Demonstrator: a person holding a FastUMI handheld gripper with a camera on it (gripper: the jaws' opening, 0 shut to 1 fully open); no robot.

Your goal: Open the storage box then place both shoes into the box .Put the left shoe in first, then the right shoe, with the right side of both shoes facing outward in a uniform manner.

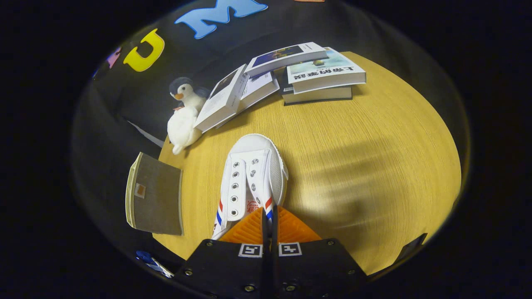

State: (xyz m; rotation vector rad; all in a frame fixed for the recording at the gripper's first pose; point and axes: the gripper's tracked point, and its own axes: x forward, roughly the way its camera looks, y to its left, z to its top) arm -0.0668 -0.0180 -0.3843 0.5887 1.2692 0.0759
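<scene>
1. Here, white shoe with red and blue side stripes hangs right ahead of my fingers, toe pointing away, over the wooden table.
2. My gripper is pinched on the shoe's right side wall by the opening; fingers nearly together, wall clamped between them.
3. Can't tell whether the shoe touches the table or is lifted.
4. Left of the shoe, at the table edge: a grey-brown box, lid closed as far as I can see.
5. Beyond the shoe, far left: a plush penguin touching leaning books.
6. Further back: a flat stack of books.
</scene>
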